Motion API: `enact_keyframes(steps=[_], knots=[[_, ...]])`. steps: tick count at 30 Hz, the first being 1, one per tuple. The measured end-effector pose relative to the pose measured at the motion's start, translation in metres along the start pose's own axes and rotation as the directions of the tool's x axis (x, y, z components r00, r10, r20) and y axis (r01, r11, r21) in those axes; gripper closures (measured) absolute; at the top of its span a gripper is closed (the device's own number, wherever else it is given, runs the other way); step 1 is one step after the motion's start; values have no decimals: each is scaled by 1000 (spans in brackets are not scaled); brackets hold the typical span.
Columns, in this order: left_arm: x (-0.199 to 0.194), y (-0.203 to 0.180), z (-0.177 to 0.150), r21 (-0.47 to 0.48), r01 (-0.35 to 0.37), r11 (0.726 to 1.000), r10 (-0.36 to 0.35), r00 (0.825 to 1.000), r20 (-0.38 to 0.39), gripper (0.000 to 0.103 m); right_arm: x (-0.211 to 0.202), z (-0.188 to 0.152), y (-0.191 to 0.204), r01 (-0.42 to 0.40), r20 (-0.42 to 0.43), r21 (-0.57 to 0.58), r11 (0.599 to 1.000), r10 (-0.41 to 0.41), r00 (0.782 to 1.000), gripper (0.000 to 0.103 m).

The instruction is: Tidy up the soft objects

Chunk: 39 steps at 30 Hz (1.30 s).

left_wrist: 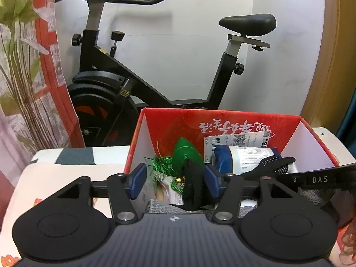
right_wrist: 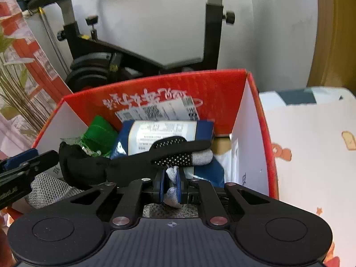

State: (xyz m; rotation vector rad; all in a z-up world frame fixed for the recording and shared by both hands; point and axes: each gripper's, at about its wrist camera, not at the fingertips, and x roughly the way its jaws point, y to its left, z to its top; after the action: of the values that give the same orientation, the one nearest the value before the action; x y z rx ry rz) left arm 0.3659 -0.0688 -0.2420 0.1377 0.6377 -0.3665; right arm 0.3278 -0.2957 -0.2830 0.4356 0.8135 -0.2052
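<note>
Black glove (right_wrist: 138, 155) above right gripper (right_wrist: 170, 183)

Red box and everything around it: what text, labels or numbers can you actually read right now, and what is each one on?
"DAS": white letters on the black right gripper body, seen in the left wrist view.
"8": large digit on the white sticker on the red box; its barcode, QR code and small print are unreadable.
White brush-style characters on the box's far wall: upside down, not legible.
Blue-and-white packet label: print too small and blurred.
</note>
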Motion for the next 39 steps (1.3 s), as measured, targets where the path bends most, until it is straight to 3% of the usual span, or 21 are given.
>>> enact_keyframes(steps=[5, 11, 14, 16, 22, 24, 29, 34, 39], knots=[[-8, -4, 1, 33, -16, 999, 16, 1000, 15, 27, 5, 2, 0, 14, -59, -2, 1000, -14, 998, 91], [-23, -3, 5, 49, -68, 996, 66, 997, 41, 6, -14, 2, -6, -7, -48, 56, 998, 9, 999, 76], [-36, -1, 9, 40, -93, 995, 91, 995, 49, 2, -32, 3, -6, -26, -9, 58, 998, 26, 1000, 61], [-46, 1, 12, 32, -105, 994, 103, 993, 53, 0, -48, 3, -3, -29, 28, 49, 998, 28, 999, 41], [-86, 2, 16, 6, -174, 985, 173, 982, 75, 0, -98, 0, 12, -29, 120, -25, 999, 32, 992, 5], [-101, 4, 16, -11, -182, 983, 182, 980, 84, 0, -119, -2, 20, -35, 162, -61, 997, 45, 986, 0], [-147, 14, 16, -83, -177, 981, 186, 976, 117, 0, -171, -12, 40, -59, 251, -138, 989, 93, 964, 0], [-202, 14, 13, -111, -218, 970, 237, 950, 203, 0, -220, -27, 60, -41, 341, -205, 978, 111, 934, 0], [-249, 12, 11, -129, -200, 971, 227, 943, 242, 0, -266, -45, 71, -52, 403, -236, 970, 146, 904, 0]])
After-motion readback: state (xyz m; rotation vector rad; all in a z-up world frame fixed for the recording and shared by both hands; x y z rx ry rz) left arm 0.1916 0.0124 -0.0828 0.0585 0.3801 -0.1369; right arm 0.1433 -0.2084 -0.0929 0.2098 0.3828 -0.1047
